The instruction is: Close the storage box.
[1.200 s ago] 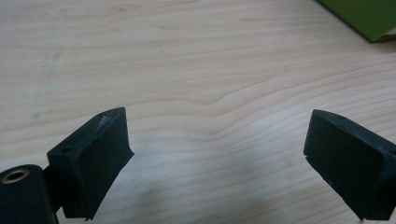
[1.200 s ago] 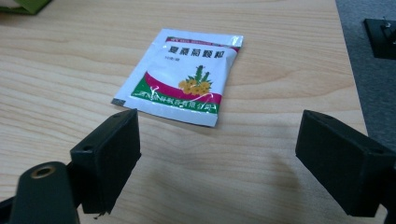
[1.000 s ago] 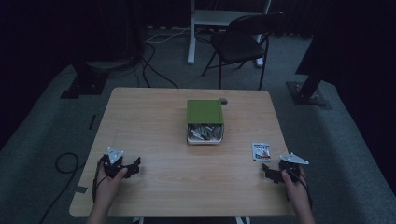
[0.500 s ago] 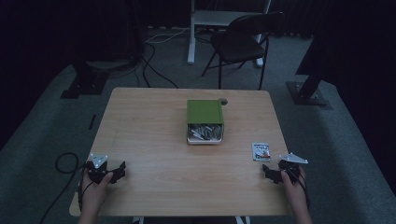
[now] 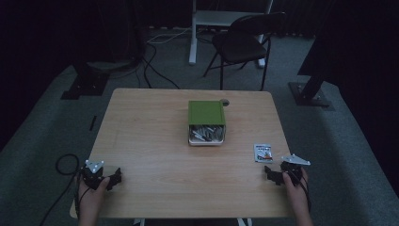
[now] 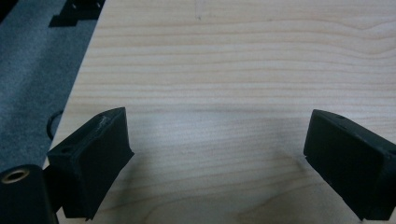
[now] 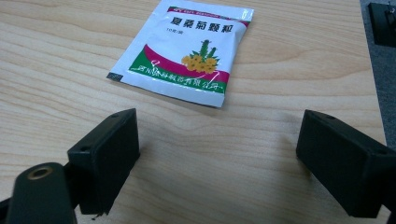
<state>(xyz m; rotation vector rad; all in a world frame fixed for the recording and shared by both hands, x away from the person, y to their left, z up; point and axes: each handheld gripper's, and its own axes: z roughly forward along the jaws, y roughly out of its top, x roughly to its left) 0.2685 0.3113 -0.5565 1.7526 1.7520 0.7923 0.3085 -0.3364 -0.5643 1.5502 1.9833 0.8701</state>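
Seemingly, nothing is grasped yet. From the high view, a white printed sachet [image 5: 263, 152] is seen flat on the pale wooden table [image 5: 155, 127], just ahead of the right gripper [image 5: 273, 173], apart from a green open box of packets [image 5: 206, 122]. Left gripper [image 6: 219, 154]: jaws wide, empty. Right gripper view: jaws wide, sachet untouched.

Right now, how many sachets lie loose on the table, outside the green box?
1: the sachet lies flat near the table's right edge, just ahead of the open right gripper. More packets fill the green box, uncountable from here.
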